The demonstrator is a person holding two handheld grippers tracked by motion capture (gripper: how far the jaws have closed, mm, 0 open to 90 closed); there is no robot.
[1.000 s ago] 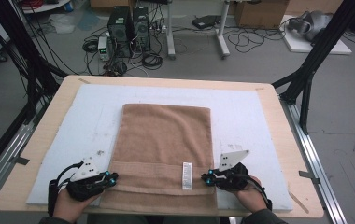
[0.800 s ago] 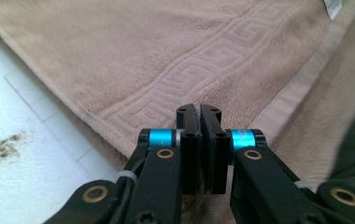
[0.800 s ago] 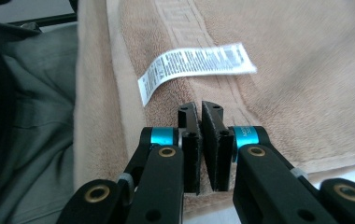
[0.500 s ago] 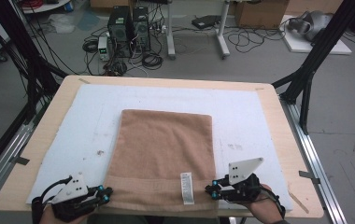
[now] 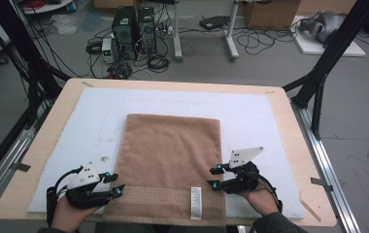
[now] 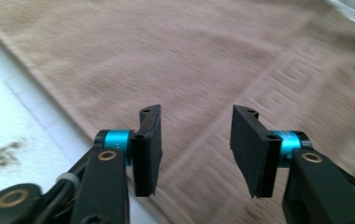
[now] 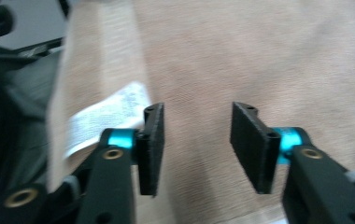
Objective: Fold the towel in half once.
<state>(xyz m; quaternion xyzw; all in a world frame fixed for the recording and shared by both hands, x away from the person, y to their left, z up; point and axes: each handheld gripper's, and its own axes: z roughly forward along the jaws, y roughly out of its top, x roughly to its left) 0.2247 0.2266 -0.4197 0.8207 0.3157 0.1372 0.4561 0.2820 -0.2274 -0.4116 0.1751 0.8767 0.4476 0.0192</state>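
Note:
A brown towel [image 5: 173, 155] lies flat on the white mat [image 5: 100, 116], its near hem with a white label [image 5: 195, 203] reaching the table's front edge. My left gripper [image 5: 115, 185] is open at the towel's near left edge, jaws over the patterned border [image 6: 259, 93]. My right gripper [image 5: 214, 177] is open at the towel's near right edge, above the cloth [image 7: 269, 51] with the label [image 7: 103, 116] to its left. Neither gripper holds anything.
The wooden table [image 5: 289, 111] frames the mat, with bare mat on both sides of the towel. A small dark stain [image 6: 3, 156] marks the mat near the left gripper. Black frame legs [image 5: 326, 63] stand at the table's far corners; computers and cables lie on the floor beyond.
The towel slid a little toward the person as both grippers drew back to the table's edge. Both grippers have since moved forward again, open beside the near hem.

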